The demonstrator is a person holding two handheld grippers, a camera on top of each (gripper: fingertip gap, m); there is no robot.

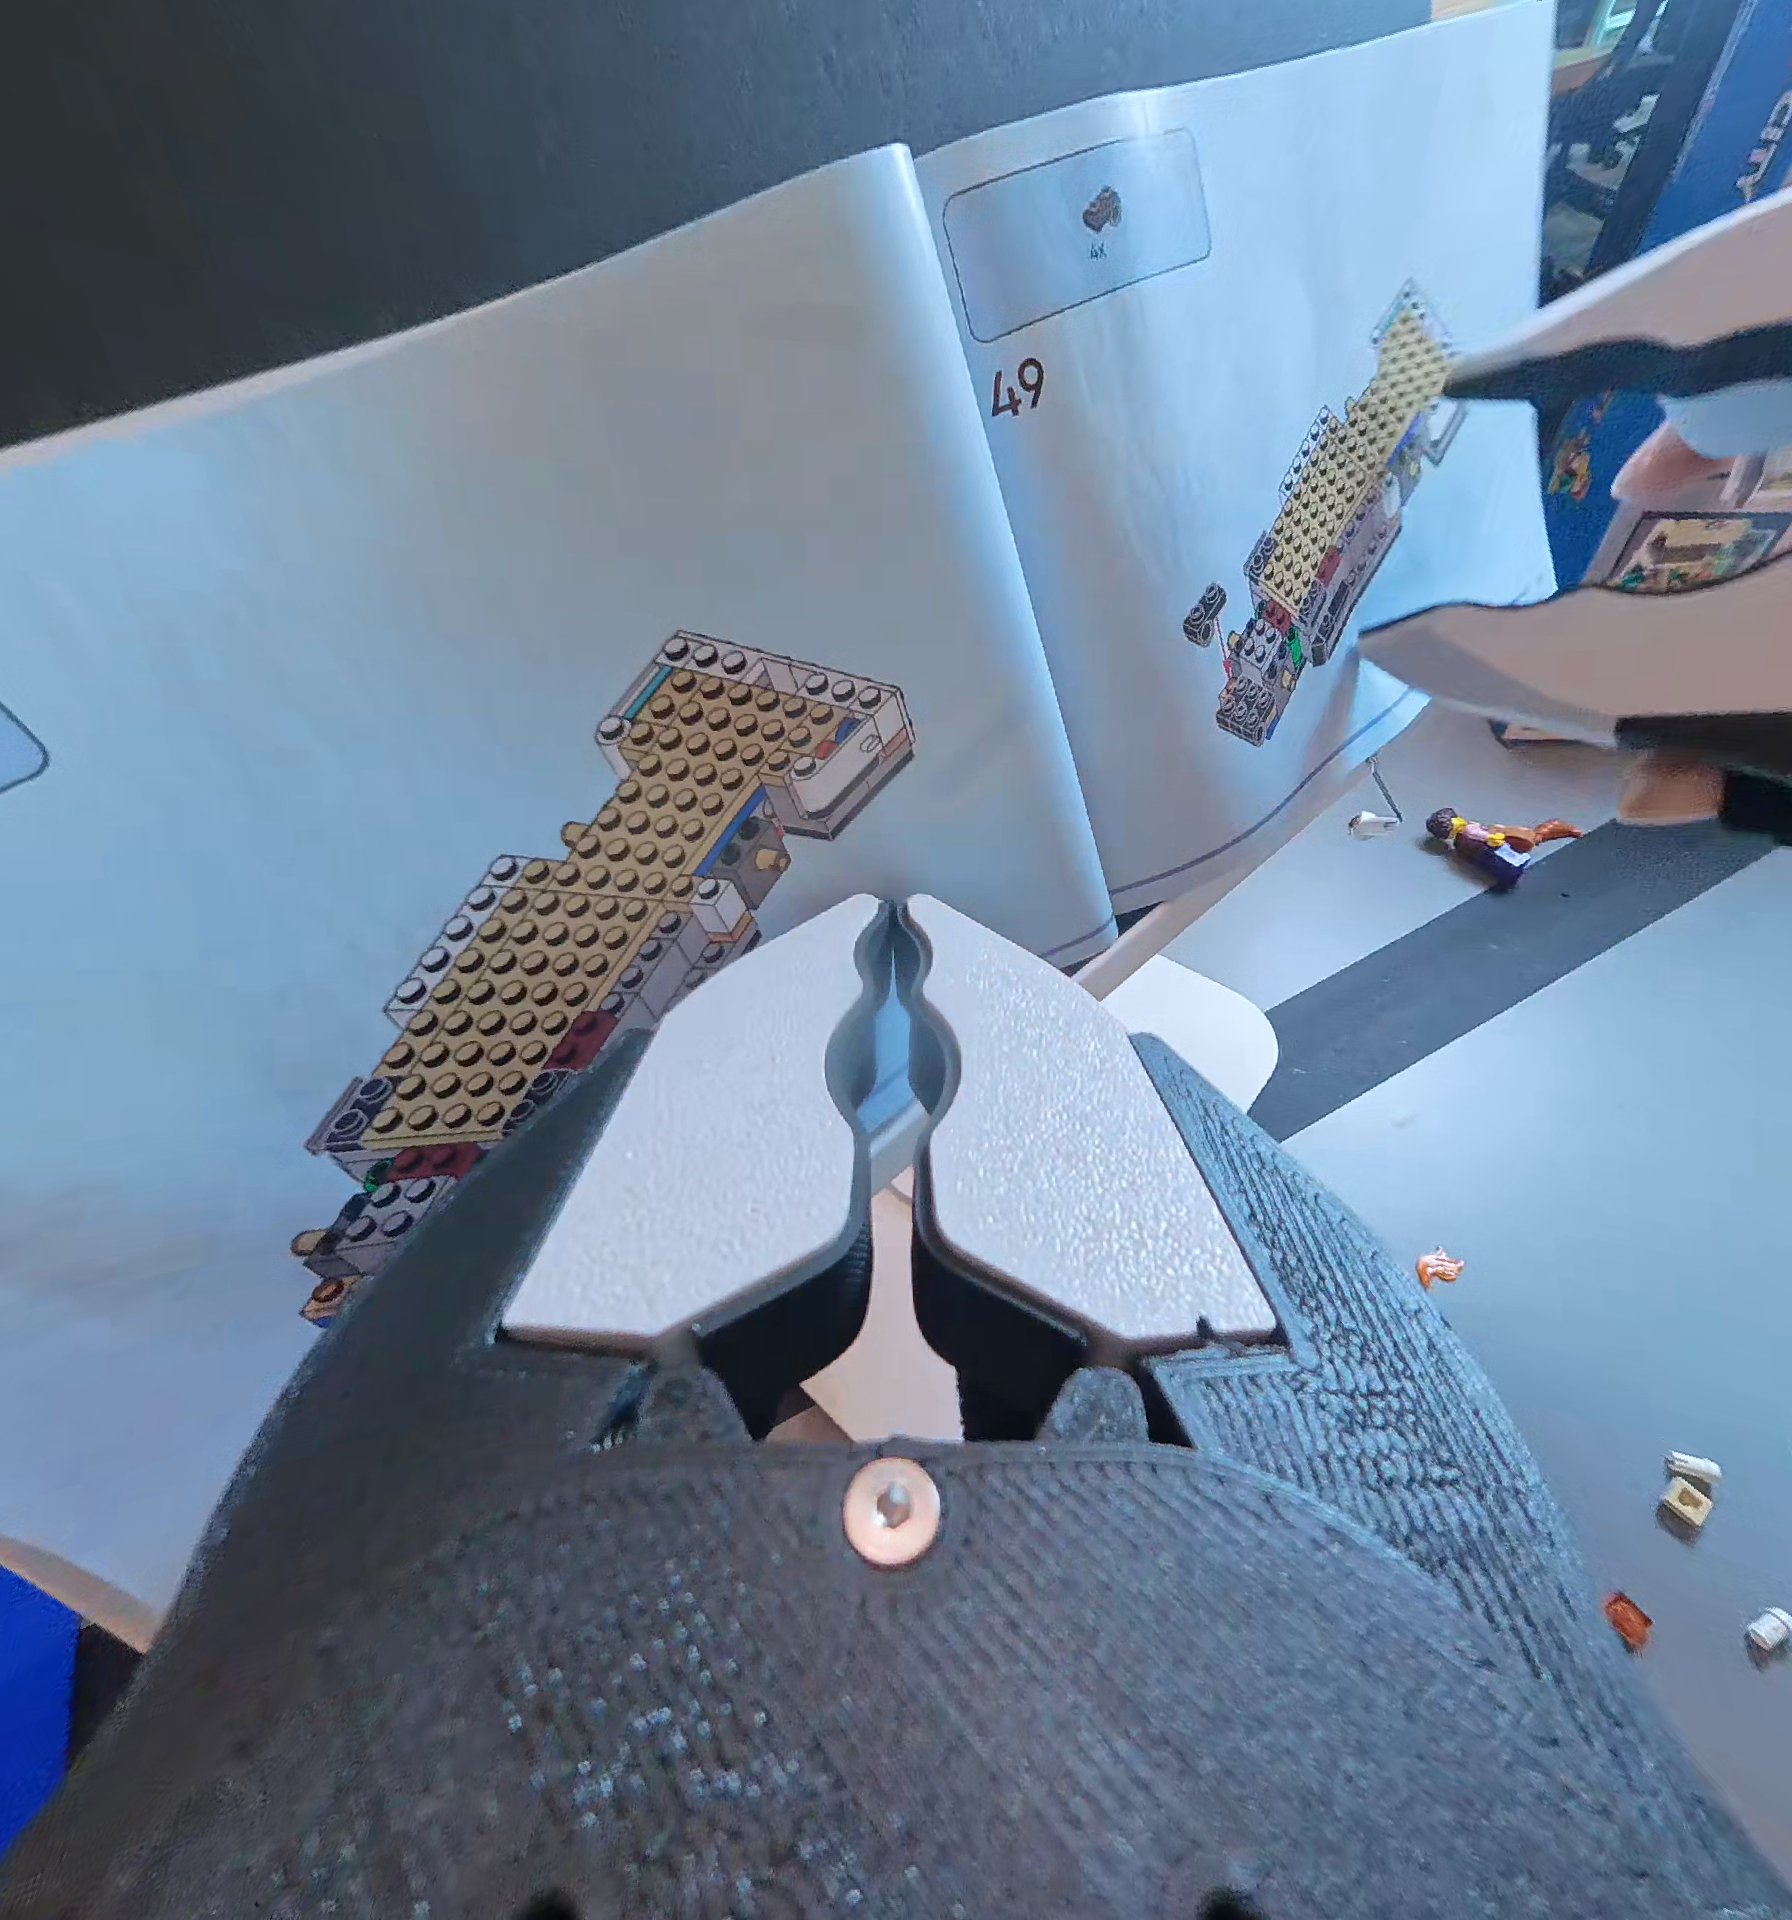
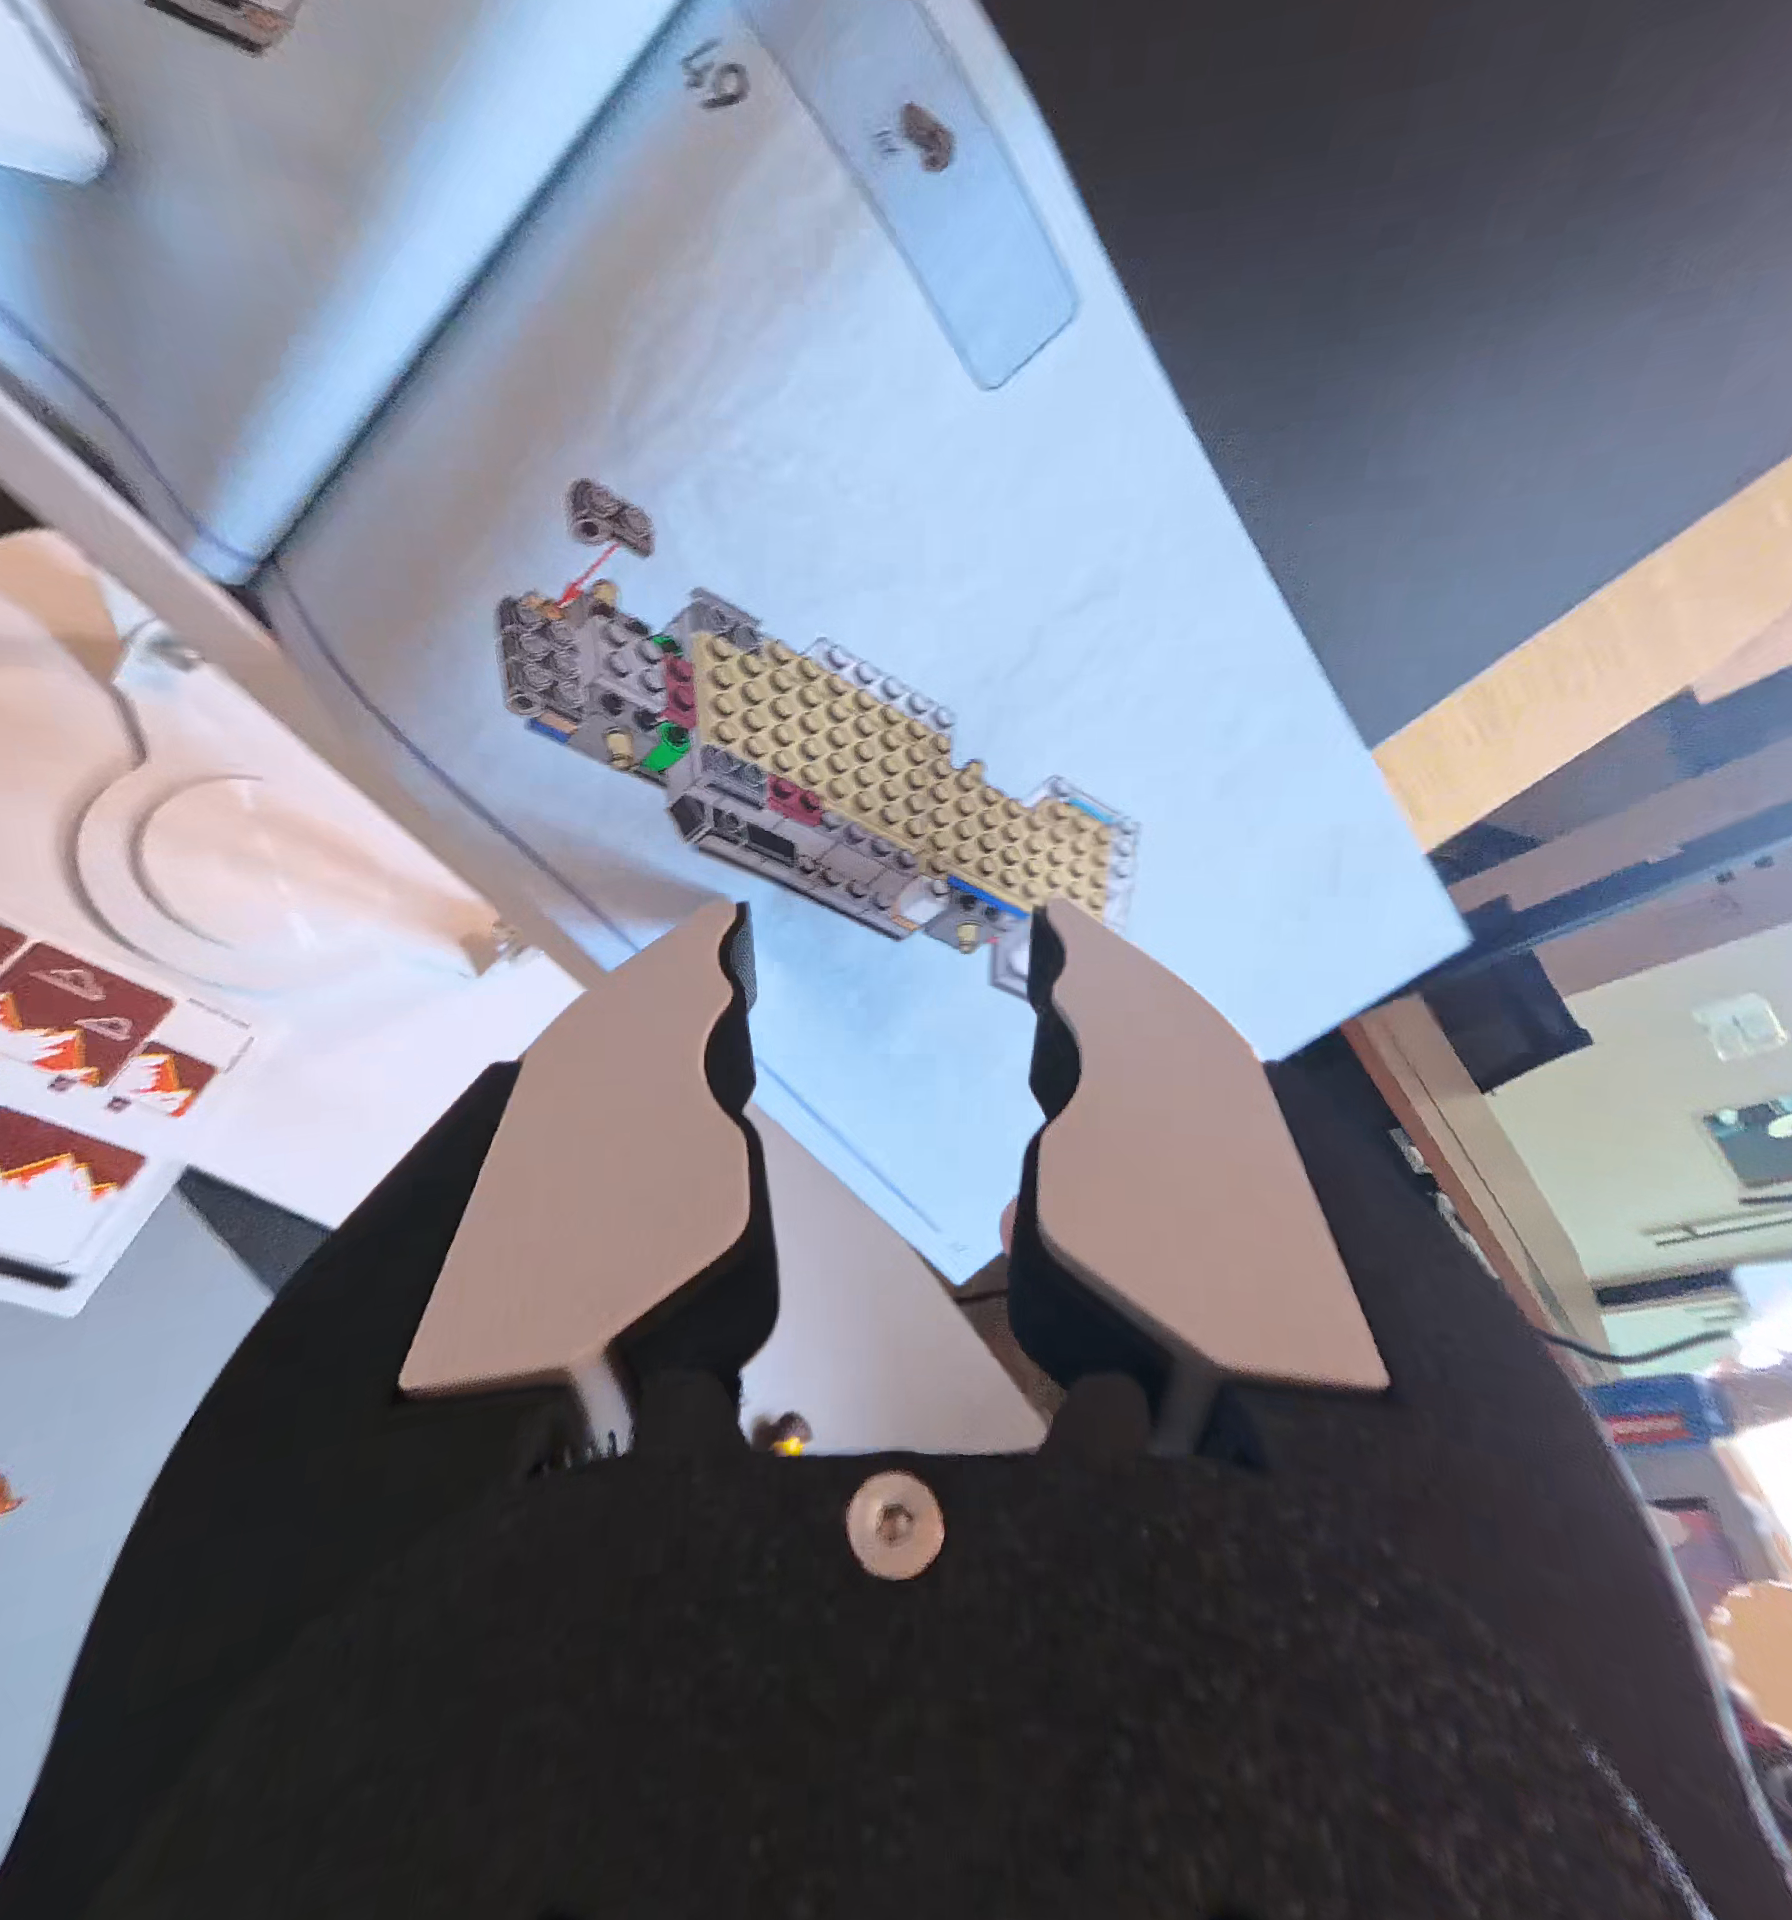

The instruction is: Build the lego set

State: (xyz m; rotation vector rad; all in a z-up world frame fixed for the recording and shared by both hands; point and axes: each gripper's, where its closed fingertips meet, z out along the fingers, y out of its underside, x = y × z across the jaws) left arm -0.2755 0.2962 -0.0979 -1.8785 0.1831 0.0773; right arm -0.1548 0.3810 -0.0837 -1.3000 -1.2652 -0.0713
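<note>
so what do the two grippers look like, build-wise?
Both alike: left gripper and right gripper have rough, textured black bodies that look 3D-printed, one silver screw centred near the finger roots, and pale flat-topped fingers with wavy dark-lined inner edges. No cables or sleeves visible.

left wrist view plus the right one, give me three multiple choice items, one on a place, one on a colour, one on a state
1. Where does the toy figure lie?
A. on the grey table right of the booklet
B. on the open page
C. between claw fingers

2. Main colour of the studded plates drawn in the booklet?
A. green
B. tan
C. blue

3. How do the claws stand?
A. both shut
B. both open
C. left claw shut, right claw open

A: it lies on the table.
B: tan studs dominate.
C: left fingertips meet; right fingers stand apart.
</note>
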